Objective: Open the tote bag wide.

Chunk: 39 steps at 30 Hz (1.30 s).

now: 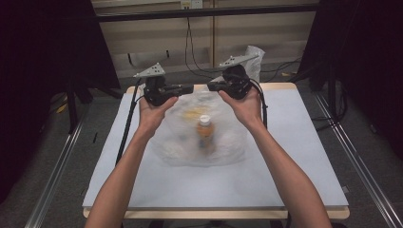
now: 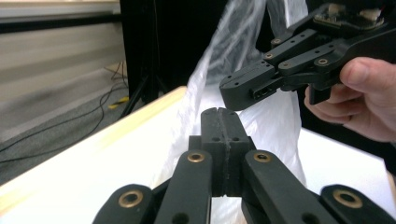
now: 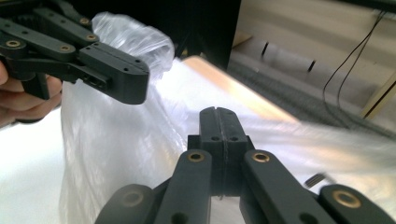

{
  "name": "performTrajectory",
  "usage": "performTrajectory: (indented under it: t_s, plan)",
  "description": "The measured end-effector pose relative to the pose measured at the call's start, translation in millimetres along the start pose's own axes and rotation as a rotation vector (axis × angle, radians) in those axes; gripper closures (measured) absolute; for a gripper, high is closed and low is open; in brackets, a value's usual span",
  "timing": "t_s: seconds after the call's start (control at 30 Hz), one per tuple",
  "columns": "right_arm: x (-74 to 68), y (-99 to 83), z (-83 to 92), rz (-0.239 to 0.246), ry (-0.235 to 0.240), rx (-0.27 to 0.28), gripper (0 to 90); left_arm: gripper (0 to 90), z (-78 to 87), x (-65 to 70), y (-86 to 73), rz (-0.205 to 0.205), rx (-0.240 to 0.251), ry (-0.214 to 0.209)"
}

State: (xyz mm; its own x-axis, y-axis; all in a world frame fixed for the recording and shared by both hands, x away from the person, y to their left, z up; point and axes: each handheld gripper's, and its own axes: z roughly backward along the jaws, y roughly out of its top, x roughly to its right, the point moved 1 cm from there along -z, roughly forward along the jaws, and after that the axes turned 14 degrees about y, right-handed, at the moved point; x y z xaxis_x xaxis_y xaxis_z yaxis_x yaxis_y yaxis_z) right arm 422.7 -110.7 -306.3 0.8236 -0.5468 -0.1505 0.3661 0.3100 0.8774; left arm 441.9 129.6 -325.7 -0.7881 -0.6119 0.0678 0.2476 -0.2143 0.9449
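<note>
A bottle (image 1: pixel 205 132) already stands inside the clear plastic bag (image 1: pixel 228 142) mid-bench (image 1: pixel 294 156). Each hand-held gripper, left (image 1: pixel 190 89) and right (image 1: pixel 210 86), is clamped on the bag's top edge, jaws together. Judging by this, the packing looks done; closing or lifting the bag remains.

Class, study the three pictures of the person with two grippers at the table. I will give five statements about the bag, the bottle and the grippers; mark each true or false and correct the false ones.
1. A bottle stands inside the clear plastic bag. True.
2. The bottle has a red cap. False: its cap is white.
3. The left gripper has its jaws shut. True.
4. The right gripper rests flat on the table. False: a hand holds it raised above the bag.
5. The bag lies on the floor. False: it is on the table.
</note>
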Motion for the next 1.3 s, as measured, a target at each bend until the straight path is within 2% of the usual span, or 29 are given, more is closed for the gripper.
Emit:
performTrajectory:
  t_s: [0.1, 0.2, 0.37, 0.5, 0.57, 0.63, 0.7, 0.77, 0.8, 0.9, 1.0, 1.07, 1.1, 1.17, 1.3]
  plan:
    - [-2.1, -13.2, -4.9, -0.007, 0.025, -0.046, 90.0, 90.0, -0.3, 7.6, -6.3, -0.004, -0.003, -0.016]
    - [-3.9, -28.6, -6.5, -0.023, 0.056, -0.054, 90.0, 90.0, -1.2, 12.7, -10.2, -0.009, -0.001, -0.015]
    - [-8.6, -49.3, -2.0, -0.031, 0.107, -0.019, 90.0, 90.0, -7.5, 16.6, -13.6, -0.004, 0.002, -0.033]
    - [-14.8, -61.8, 1.7, -0.034, 0.151, -0.004, 90.0, 90.0, -13.3, 21.0, -17.6, -0.016, -0.013, -0.039]
    - [-17.7, -67.0, 3.8, -0.033, 0.172, 0.006, 90.0, 90.0, -16.9, 24.6, -21.9, -0.023, -0.039, -0.04]
    - [-20.0, -71.1, 5.4, -0.032, 0.181, 0.011, 90.0, 90.0, -20.8, 27.6, -26.2, -0.032, -0.046, -0.046]
    - [-23.4, -76.0, 6.8, -0.032, 0.19, 0.012, 90.0, 90.0, -23.6, 28.0, -29.0, -0.024, -0.048, -0.048]
    - [-27.5, -80.0, 7.4, -0.026, 0.198, 0.007, 90.0, 90.0, -25.4, 27.9, -31.0, -0.016, -0.059, -0.031]
    - [-29.7, -82.0, 7.8, -0.023, 0.206, 0.011, 90.0, 90.0, -26.8, 26.8, -32.4, -0.01, -0.051, -0.043]
    - [-34.5, -89.4, 7.5, -0.009, 0.213, -0.001, 90.0, 90.0, -29.8, 25.9, -38.9, -0.012, -0.082, -0.032]
    - [-33.9, -99.7, 5.5, -0.021, 0.219, -0.013, 90.0, 90.0, -32.1, 26.8, -44.2, -0.013, -0.099, -0.025]
    - [-34.3, -104.1, 4.6, -0.027, 0.222, -0.013, 90.0, 90.0, -31.9, 29.3, -48.2, -0.034, -0.115, -0.009]
    - [-34.9, -105.9, 4.1, -0.029, 0.225, -0.013, 90.0, 90.0, -31.6, 29.7, -50.9, -0.026, -0.116, -0.021]
    - [-35.6, -108.8, 3.0, -0.026, 0.217, -0.016, 90.0, 90.0, -31.0, 29.9, -56.0, -0.052, -0.143, 0.004]
    - [-32.9, -112.2, 1.0, -0.033, 0.22, -0.004, 90.0, 90.0, -28.8, 24.6, -66.7, -0.03, -0.162, 0.003]
